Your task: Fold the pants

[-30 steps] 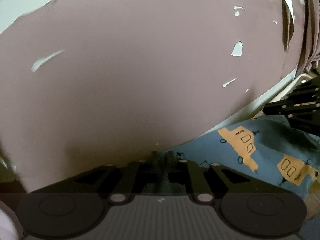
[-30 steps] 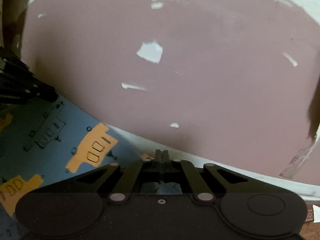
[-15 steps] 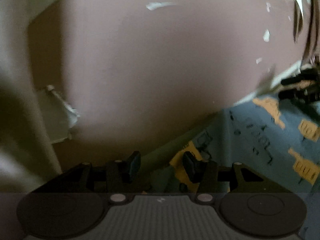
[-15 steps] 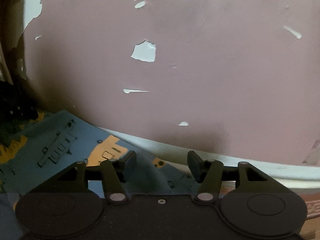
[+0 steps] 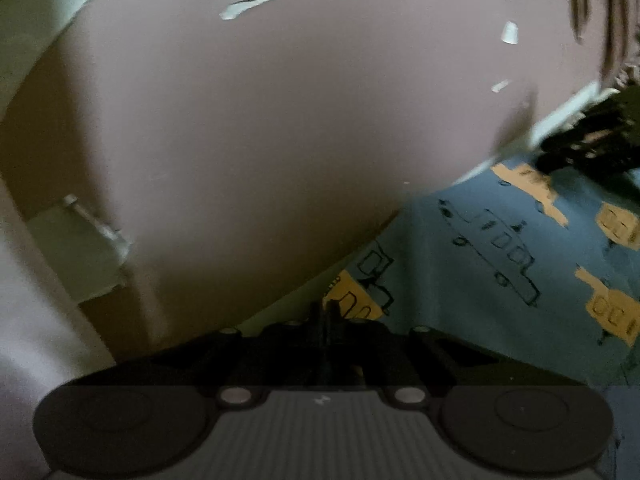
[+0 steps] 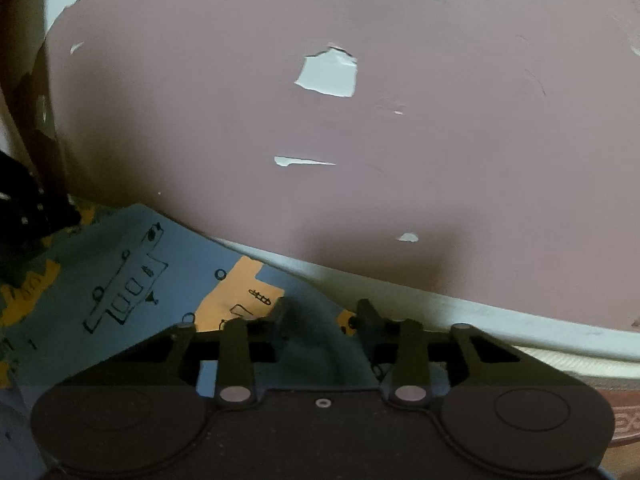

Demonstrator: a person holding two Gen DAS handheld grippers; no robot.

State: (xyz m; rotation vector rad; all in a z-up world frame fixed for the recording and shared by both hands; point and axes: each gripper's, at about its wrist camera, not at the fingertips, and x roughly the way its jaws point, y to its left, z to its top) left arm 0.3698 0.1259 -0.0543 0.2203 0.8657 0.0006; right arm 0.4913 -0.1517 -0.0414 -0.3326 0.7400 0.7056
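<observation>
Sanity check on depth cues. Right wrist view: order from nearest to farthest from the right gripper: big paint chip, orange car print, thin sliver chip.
1. orange car print, on the pants just left of the right gripper
2. thin sliver chip, mid-wall
3. big paint chip, higher up

Pants (image 5: 500,248): one pair, blue, printed with orange and outlined vehicles.
Grippers: two, the left gripper (image 5: 326,312) and the right gripper (image 6: 322,312), each with two fingers.
Wall (image 6: 400,140): one, mauve paint, with several flaked patches showing white.
Pale baseboard (image 6: 460,304): one strip along the wall's foot.
</observation>
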